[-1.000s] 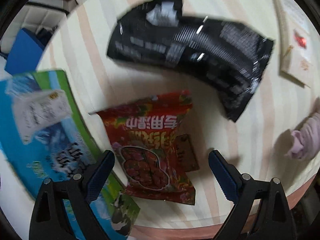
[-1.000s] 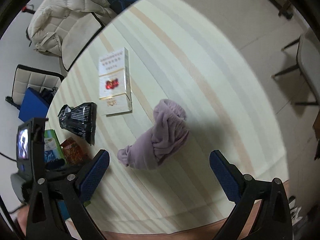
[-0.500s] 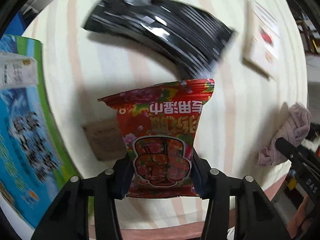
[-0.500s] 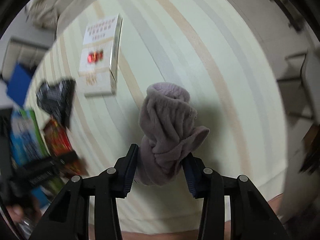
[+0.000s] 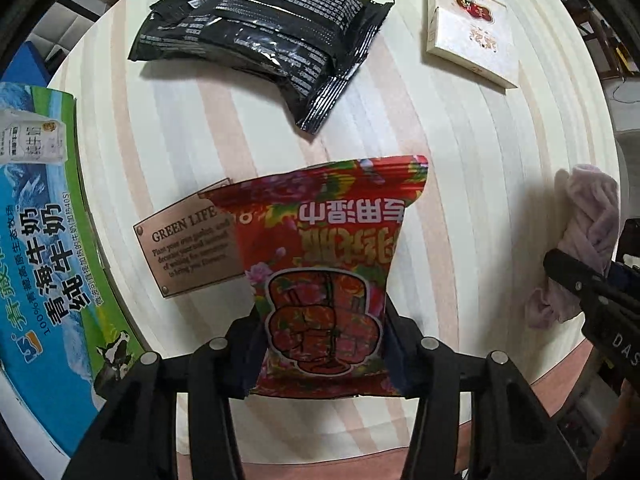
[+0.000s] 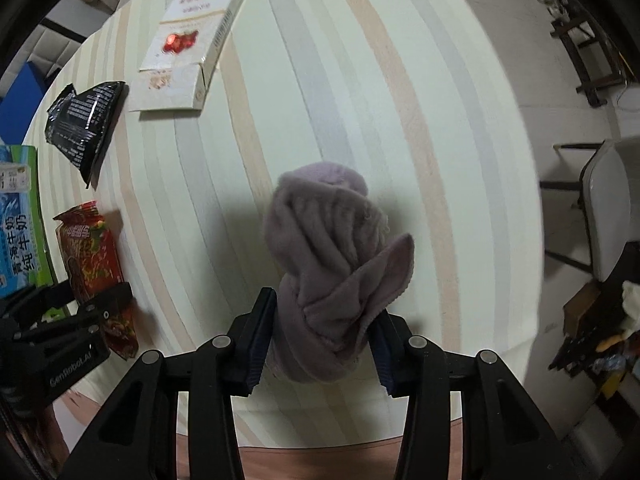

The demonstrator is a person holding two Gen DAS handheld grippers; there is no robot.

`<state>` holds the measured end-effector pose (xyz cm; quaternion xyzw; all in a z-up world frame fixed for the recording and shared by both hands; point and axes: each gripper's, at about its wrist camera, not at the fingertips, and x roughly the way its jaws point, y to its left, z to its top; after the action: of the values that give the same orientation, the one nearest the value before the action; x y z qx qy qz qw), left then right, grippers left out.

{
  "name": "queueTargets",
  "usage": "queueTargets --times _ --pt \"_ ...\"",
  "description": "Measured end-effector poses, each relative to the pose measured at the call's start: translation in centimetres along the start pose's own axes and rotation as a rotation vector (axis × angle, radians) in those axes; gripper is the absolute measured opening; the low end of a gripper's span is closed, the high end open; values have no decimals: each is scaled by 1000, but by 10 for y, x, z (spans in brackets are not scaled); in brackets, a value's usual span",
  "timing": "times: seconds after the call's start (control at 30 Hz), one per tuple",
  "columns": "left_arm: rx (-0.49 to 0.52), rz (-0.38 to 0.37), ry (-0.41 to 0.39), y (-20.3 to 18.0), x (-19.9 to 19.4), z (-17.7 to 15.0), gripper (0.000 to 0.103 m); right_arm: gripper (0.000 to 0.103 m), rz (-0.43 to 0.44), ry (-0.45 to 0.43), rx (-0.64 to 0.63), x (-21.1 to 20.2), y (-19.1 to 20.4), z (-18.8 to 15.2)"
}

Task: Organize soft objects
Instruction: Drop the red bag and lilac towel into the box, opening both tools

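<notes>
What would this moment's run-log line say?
left gripper: shut on red snack bag | right gripper: shut on purple cloth | black pouch: on table

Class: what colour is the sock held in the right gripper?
Pale purple; the sock shows best in the right wrist view.

We count two grippers, the left gripper [image 5: 324,356] and the right gripper [image 6: 320,340]. Foil packets: two, namely one red snack packet [image 5: 328,272] and one black packet [image 5: 272,36]. One purple sock bundle [image 6: 332,264]. Boxes: two, one white box [image 6: 188,48] and one blue-green milk carton box [image 5: 44,232]. One brown "GREEN LIFE" card [image 5: 192,244]. One striped table [image 6: 360,80] bears all of these. Off the table we count one chair [image 6: 604,208].
</notes>
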<state>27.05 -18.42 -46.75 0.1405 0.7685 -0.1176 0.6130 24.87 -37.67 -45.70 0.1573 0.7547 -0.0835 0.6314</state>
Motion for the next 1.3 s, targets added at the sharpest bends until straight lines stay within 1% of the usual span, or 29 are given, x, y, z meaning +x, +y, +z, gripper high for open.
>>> queueTargets --times 0.03,0.1,0.17,0.23,0.27,0.33,0.37,0.43,0.47,0.53,0.6,0.67,0.73,0.83,0.93,0.97,1.0,1.03,1.07,1.13,1.17,1.23,1.3 --pt "-4 -2 -4 3 -9 11 45 44 3 -18 5 -2 1 0" --pt "-12 -12 -16 6 -12 6 44 41 16 -27 16 -4 2 0" --pt "-17 -37 -39 8 -24 0 44 40 47 -38 27 -10 -1 -3" --pt "-23 -65 -80 14 -44 -10 44 39 67 -68 14 -27 3 -10" --pt "-27 -96 -117 17 -61 -18 44 39 79 -86 4 -39 2 -16" --pt "-34 -129 -171 24 -88 -31 44 39 112 -123 -20 -63 10 -26" --pt "-39 -149 -213 31 -109 -42 44 39 137 -147 -33 -78 13 -35" --pt "-46 -172 -273 44 -139 -58 44 39 173 -193 -64 -108 27 -43" --pt "-50 -176 -315 55 -160 -69 44 39 194 -221 -82 -125 36 -49" --pt "-55 -167 -369 74 -189 -86 44 39 233 -265 -127 -157 60 -64" --pt "-68 -152 -403 98 -215 -95 44 39 265 -294 -163 -178 79 -74" --pt "-96 -141 -422 126 -228 -109 44 39 301 -312 -219 -197 106 -84" --pt "-125 -113 -435 158 -231 -121 44 39 330 -308 -274 -205 147 -94" --pt "-193 -77 -434 208 -235 -139 44 39 356 -281 -356 -204 209 -105" --pt "-262 -55 -420 258 -223 -151 44 39 375 -235 -420 -193 271 -121" --pt "-288 -46 -407 280 -217 -154 44 39 378 -220 -441 -186 294 -127" --pt "-302 -43 -395 292 -213 -155 44 39 381 -205 -459 -180 315 -131" --pt "-314 -42 -378 306 -207 -155 44 39 382 -196 -474 -174 331 -135" --pt "-325 -40 -353 319 -198 -153 44 39 381 -182 -485 -162 356 -139" --pt "-350 -59 -290 351 -177 -148 44 39 384 -153 -493 -145 387 -143" --pt "-356 -66 -262 359 -169 -145 44 39 382 -140 -492 -137 403 -137" --pt "-379 -79 -207 382 -151 -143 44 39 382 -107 -490 -118 425 -136" --pt "-390 -84 -169 396 -136 -138 44 39 375 -89 -481 -102 442 -133"
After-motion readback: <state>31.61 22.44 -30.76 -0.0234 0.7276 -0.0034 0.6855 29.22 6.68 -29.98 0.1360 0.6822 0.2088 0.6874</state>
